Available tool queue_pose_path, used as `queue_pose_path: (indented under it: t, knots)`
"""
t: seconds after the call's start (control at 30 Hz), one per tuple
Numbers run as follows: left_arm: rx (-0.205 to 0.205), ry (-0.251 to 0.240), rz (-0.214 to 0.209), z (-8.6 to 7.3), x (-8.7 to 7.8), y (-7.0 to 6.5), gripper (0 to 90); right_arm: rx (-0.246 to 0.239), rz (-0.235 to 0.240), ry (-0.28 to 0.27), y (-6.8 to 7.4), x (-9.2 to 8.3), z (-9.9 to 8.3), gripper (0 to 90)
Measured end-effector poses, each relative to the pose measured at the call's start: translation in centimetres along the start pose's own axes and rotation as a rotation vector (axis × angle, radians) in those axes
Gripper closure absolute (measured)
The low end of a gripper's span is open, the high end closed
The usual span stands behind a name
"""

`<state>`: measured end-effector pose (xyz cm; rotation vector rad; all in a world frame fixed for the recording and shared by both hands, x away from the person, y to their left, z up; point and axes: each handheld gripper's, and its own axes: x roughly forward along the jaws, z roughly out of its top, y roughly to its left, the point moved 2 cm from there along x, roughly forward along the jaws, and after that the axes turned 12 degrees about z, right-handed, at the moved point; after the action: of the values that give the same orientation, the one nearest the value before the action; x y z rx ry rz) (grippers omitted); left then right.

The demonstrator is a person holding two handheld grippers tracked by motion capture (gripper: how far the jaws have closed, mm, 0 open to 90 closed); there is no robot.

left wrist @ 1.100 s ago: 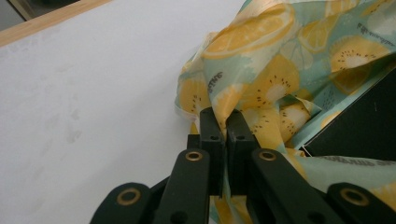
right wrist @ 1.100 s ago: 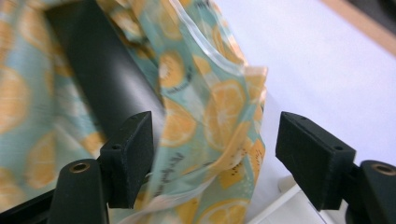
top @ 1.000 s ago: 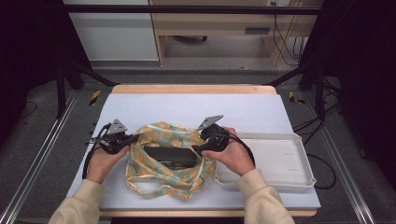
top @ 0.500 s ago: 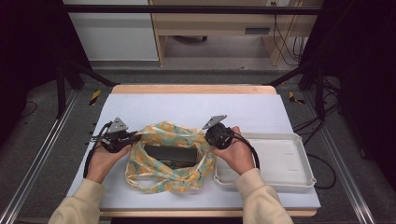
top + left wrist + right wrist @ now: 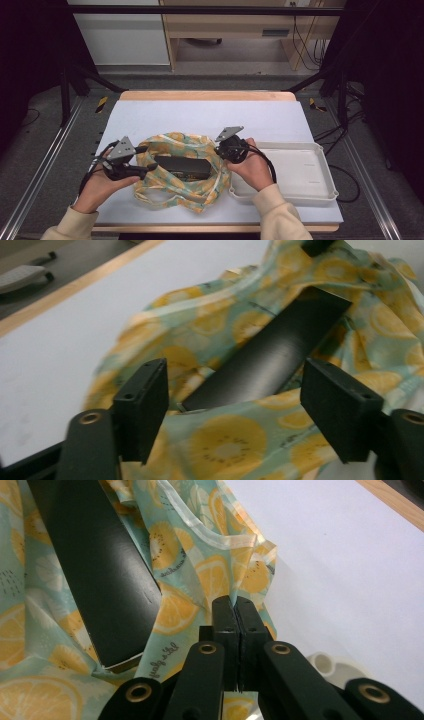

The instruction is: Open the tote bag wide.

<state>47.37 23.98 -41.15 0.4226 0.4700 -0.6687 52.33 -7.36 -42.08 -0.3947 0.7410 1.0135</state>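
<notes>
A cloth bag [image 5: 175, 187] printed with lemon slices lies crumpled on the white mat, wrapped loosely around a flat black box [image 5: 182, 167]. My left gripper [image 5: 146, 159] is at the bag's left side. Its jaws have just been opening and now stand apart, not pressing on anything. In the left gripper view, the bag [image 5: 225, 440] and the black box [image 5: 270, 360] lie beyond my left gripper [image 5: 235, 385]. My right gripper [image 5: 220, 150] is at the bag's right side, shut on the bag's hemmed edge [image 5: 235, 555]. The pinch shows at my right gripper [image 5: 239, 607], with the black box [image 5: 100, 570] to its left.
A shallow white tray [image 5: 300, 175] sits on the table's right part, touching the bag's right side under the right hand. The white mat [image 5: 200, 117] stretches bare behind the bag up to the table's wooden far edge [image 5: 205, 95].
The left gripper let go of the bag's left edge, opened and drew back a little. The right gripper closed on the bag's right edge and stayed in place.
</notes>
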Motion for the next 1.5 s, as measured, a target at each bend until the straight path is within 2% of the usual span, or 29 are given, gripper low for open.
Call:
queue_pose_path:
  t: [0.07,0.1,0.17,0.3,0.43,0.53,0.67,1.0,1.17,1.37,1.5]
  knots:
    - [0.021,0.002,-0.024,-0.3,0.8,-0.8,22.0,0.000,0.005,-0.006,0.1,0.1,0.0,89.4]
    - [0.052,0.007,-0.033,-0.4,1.2,-1.3,20.3,0.000,0.007,-0.007,0.1,0.1,0.0,89.3]
    - [0.085,0.023,-0.048,-0.5,1.7,-1.7,17.0,0.008,0.015,-0.015,0.1,0.1,0.0,89.1]
    - [0.092,0.017,-0.077,-0.5,2.3,-2.1,15.0,0.005,0.020,-0.002,0.0,0.1,-0.1,88.8]
    - [0.099,0.024,-0.091,-0.9,2.5,-2.4,17.0,0.005,0.027,-0.008,0.0,0.2,0.0,88.5]
    - [0.135,0.040,-0.098,-1.2,2.6,-2.6,19.8,0.005,0.029,-0.007,0.0,0.3,0.0,88.3]
    - [0.173,0.053,-0.088,-1.5,2.7,-2.5,30.6,0.010,0.026,-0.011,-0.1,0.3,0.0,88.2]
    - [0.183,0.059,-0.068,-1.7,2.0,-2.3,67.5,0.011,0.027,-0.017,0.0,0.2,0.0,88.2]
    - [0.185,0.066,-0.077,-1.9,1.5,-2.4,86.8,0.013,0.035,-0.024,0.1,0.2,0.1,89.6]
    - [0.209,0.092,-0.091,-2.5,0.6,-2.9,89.9,0.003,0.032,0.000,0.1,0.6,0.1,90.0]
    - [0.245,0.145,-0.097,-3.5,0.7,-3.2,90.0,0.015,0.016,0.032,-0.4,1.1,-0.1,90.0]
